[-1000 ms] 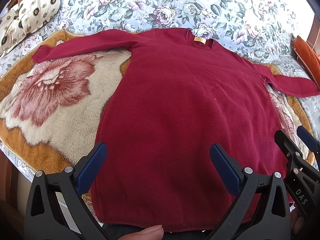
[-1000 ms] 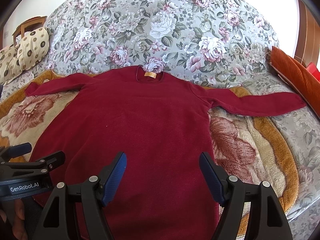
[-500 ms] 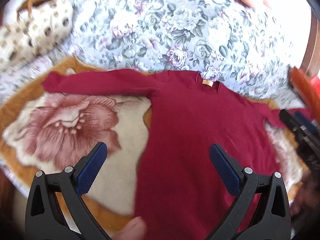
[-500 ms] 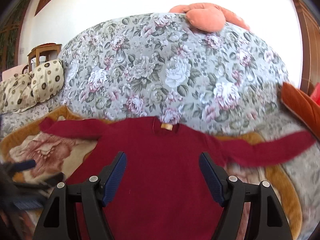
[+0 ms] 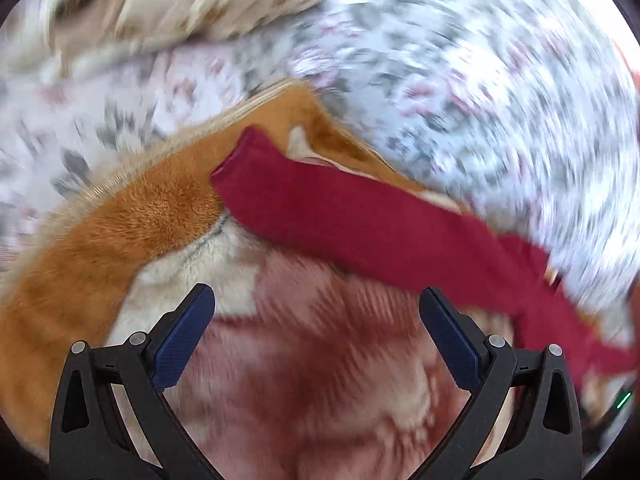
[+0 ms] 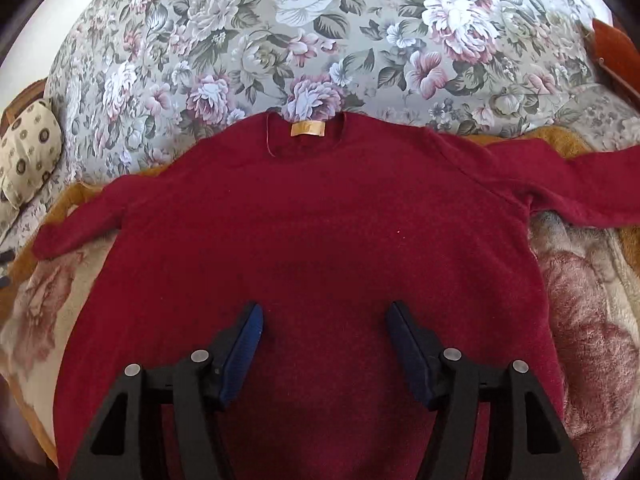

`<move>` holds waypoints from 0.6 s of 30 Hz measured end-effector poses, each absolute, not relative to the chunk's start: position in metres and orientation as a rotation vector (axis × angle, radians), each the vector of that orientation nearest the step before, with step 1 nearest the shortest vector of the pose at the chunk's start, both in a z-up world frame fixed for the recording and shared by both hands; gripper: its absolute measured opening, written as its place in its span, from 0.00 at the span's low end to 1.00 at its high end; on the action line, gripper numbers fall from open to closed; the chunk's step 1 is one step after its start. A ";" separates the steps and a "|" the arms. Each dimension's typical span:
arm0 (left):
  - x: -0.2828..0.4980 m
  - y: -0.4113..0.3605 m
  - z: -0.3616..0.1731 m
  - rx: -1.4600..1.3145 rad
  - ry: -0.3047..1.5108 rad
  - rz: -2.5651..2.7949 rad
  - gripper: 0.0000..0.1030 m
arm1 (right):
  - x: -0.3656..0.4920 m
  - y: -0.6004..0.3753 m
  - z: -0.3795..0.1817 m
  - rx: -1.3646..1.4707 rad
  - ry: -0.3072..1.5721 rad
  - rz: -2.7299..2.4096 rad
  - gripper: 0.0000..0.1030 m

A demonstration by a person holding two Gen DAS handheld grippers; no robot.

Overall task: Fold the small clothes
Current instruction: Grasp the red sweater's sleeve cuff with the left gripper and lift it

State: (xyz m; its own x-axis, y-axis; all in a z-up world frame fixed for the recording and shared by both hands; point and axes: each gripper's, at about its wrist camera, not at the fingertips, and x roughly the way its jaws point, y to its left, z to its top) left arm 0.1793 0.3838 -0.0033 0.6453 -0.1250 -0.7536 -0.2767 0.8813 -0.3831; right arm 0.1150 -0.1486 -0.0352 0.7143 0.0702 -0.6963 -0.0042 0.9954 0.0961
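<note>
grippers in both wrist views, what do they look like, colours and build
Both match: the left gripper and right gripper have matte black plastic frames with triangular cut-outs and round silver rivets at the pivots. Each finger carries a flat dark blue textured pad. No cables, markings or sleeves are visible.

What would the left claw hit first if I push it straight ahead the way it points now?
Probably the plush blanket, which fills the view between the open left claw and the sweater's left sleeve. The sleeve lies just beyond, running across the line. The frame is motion-blurred, so depth is uncertain.
</note>
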 end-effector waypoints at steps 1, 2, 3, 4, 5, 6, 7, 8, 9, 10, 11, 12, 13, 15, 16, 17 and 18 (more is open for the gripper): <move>0.185 0.394 -0.010 -0.549 0.878 0.089 0.99 | 0.116 -0.145 -0.035 0.074 0.775 0.038 0.64; 0.189 0.399 -0.015 -0.588 0.876 0.091 0.99 | 0.116 -0.143 -0.035 0.064 0.772 0.036 0.65; 0.195 0.408 -0.023 -0.645 0.870 0.080 0.99 | 0.117 -0.141 -0.036 0.052 0.772 0.034 0.66; 0.198 0.409 -0.028 -0.681 0.873 0.060 0.99 | 0.118 -0.138 -0.036 0.041 0.771 0.032 0.67; 0.203 0.409 -0.033 -0.710 0.877 0.047 0.99 | 0.119 -0.140 -0.038 0.037 0.771 0.032 0.67; 0.209 0.412 -0.036 -0.731 0.873 0.047 0.99 | 0.119 -0.140 -0.038 0.038 0.770 0.034 0.67; 0.214 0.411 -0.037 -0.744 0.866 0.036 0.99 | 0.119 -0.142 -0.039 0.042 0.768 0.036 0.67; 0.220 0.412 -0.037 -0.760 0.857 0.023 0.99 | 0.119 -0.142 -0.040 0.043 0.767 0.037 0.68; 0.225 0.414 -0.038 -0.773 0.851 0.025 0.99 | 0.119 -0.143 -0.040 0.040 0.766 0.037 0.68; 0.229 0.416 -0.037 -0.782 0.839 0.033 0.99 | 0.118 -0.143 -0.041 0.036 0.765 0.037 0.69; 0.232 0.417 -0.036 -0.789 0.823 0.038 0.99 | 0.119 -0.143 -0.041 0.033 0.764 0.036 0.69; 0.236 0.417 -0.035 -0.786 0.811 0.047 0.98 | 0.119 -0.142 -0.041 0.030 0.762 0.035 0.69; 0.240 0.417 -0.035 -0.780 0.805 0.063 0.91 | 0.120 -0.142 -0.041 0.028 0.761 0.035 0.69; 0.243 0.417 -0.034 -0.748 0.796 0.123 0.71 | 0.119 -0.142 -0.041 0.028 0.760 0.036 0.70; 0.244 0.416 -0.035 -0.732 0.803 0.156 0.56 | 0.119 -0.142 -0.041 0.026 0.760 0.036 0.70; 0.244 0.417 -0.037 -0.723 0.816 0.191 0.47 | 0.119 -0.142 -0.041 0.026 0.760 0.036 0.70; 0.243 0.417 -0.040 -0.716 0.826 0.220 0.28 | 0.120 -0.141 -0.041 0.024 0.760 0.036 0.70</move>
State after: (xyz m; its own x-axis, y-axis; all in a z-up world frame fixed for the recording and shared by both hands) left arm 0.2432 0.4171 -0.0396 0.6711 -0.0891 -0.7360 -0.4432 0.7476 -0.4946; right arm 0.1195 -0.1413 -0.0408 0.7245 0.0409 -0.6880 -0.0235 0.9991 0.0346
